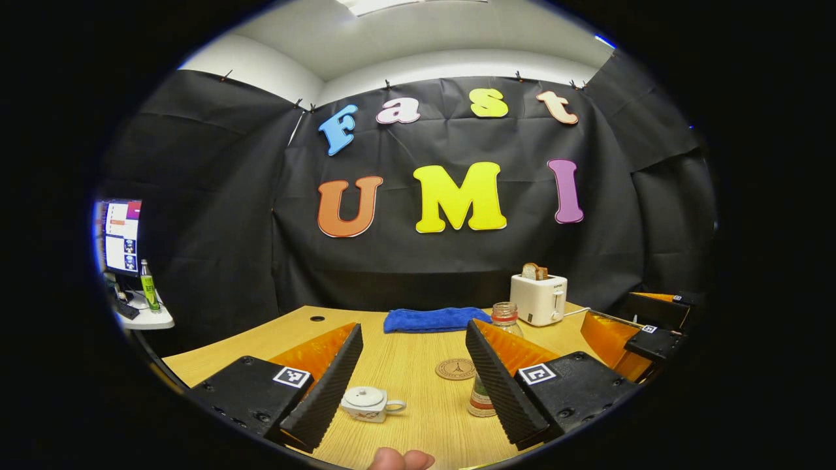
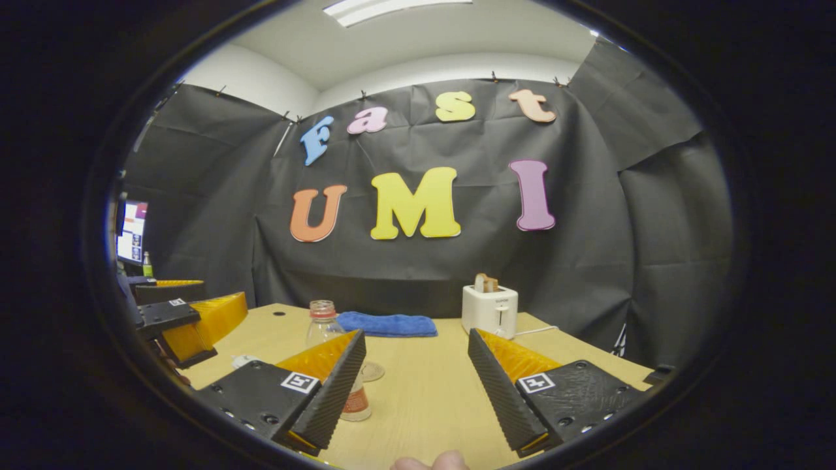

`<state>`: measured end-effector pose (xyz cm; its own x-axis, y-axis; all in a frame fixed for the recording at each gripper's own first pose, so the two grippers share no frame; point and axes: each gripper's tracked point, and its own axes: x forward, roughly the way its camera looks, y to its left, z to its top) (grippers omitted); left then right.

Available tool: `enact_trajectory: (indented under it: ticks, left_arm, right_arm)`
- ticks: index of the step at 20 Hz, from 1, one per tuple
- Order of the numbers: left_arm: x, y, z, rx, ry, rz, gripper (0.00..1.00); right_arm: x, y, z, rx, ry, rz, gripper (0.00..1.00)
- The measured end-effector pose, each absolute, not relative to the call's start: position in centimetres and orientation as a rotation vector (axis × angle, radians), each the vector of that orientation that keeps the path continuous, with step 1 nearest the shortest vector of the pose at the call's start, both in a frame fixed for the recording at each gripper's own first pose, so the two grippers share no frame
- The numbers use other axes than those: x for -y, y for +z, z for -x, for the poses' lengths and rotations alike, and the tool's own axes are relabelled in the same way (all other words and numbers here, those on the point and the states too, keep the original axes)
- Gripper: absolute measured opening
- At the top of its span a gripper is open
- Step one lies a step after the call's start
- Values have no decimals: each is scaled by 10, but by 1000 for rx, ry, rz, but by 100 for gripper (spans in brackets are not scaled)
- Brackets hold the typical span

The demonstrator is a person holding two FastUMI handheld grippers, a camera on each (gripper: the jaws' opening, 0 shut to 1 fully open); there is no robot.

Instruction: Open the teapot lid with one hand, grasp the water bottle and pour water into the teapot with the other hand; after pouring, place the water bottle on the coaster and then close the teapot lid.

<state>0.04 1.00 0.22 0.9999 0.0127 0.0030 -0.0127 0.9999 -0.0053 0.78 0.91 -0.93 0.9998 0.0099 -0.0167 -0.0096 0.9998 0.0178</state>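
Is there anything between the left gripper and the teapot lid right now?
Nothing visible. The teapot, lid on, sits on bare table just ahead of the open left gripper; the water bottle and coaster stand off to the right.

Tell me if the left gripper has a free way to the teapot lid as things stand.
Probably yes. The left gripper is open, and the teapot, lid still on, sits on the table just ahead between its fingers. The water bottle stands off beside the other finger.

Black cloth hangs around a light wooden table under a white ceiling with a bright light panel, while a lit monitor stands on a small white side desk far left.
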Motion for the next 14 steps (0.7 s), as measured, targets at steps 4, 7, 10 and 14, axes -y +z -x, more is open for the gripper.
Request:
enact_trajectory:
  ticks: [4, 7, 10, 14]
  left_arm:
    - [-16, -7, 2, -3, 24, -7, 99]
    - [-27, -35, 6, -38, 22, -18, 99]
    - [-43, -66, 4, -90, 37, -1, 99]
    - [-55, -89, -14, -149, 44, 41, 99]
  right_arm:
    - [-3, -12, -10, -21, 20, -26, 95]
    - [7, -26, -11, -40, 8, -29, 95]
    - [22, -39, -13, -70, -17, -44, 94]
    - [35, -53, -21, -108, -42, -52, 95]
